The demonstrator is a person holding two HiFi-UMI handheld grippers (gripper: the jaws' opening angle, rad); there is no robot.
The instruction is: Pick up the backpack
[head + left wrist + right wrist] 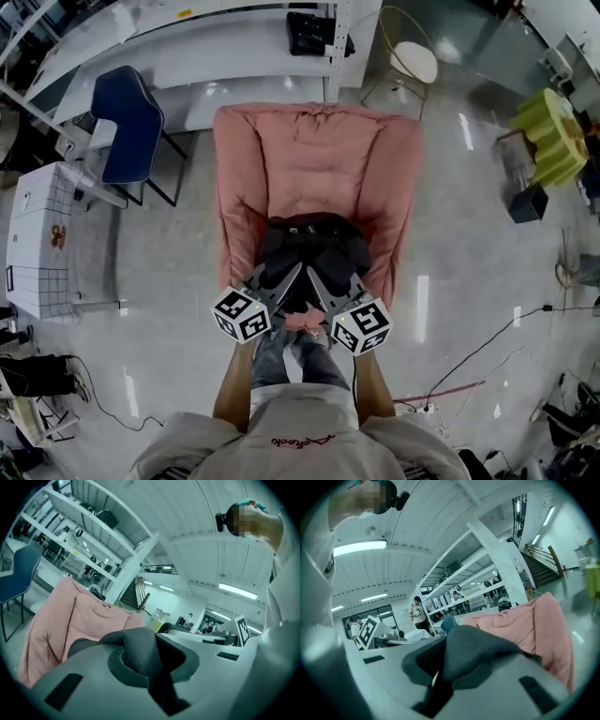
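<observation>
A black backpack (pixel 314 246) rests at the front of a pink cushioned armchair (pixel 319 159). Both grippers grip it at its near edge. My left gripper (pixel 281 281) is shut on a fold of the backpack's dark strap (pixel 138 656), which bulges up between its jaws. On the other side, my right gripper (pixel 330 286) is shut on another dark strap fold (pixel 473 658). The two marker cubes (pixel 242 314) sit side by side just above the person's knees. The pink chair (pixel 70 616) shows behind the strap in the left gripper view, and likewise the chair (pixel 534 625) in the right gripper view.
A blue chair (pixel 131 117) stands at the left beside a white table (pixel 42 234). Long white benches (pixel 187 37) run along the back. A round stool (pixel 412 61) and a yellow-green seat (pixel 553 131) stand at the right. Cables (pixel 469 361) trail on the glossy floor.
</observation>
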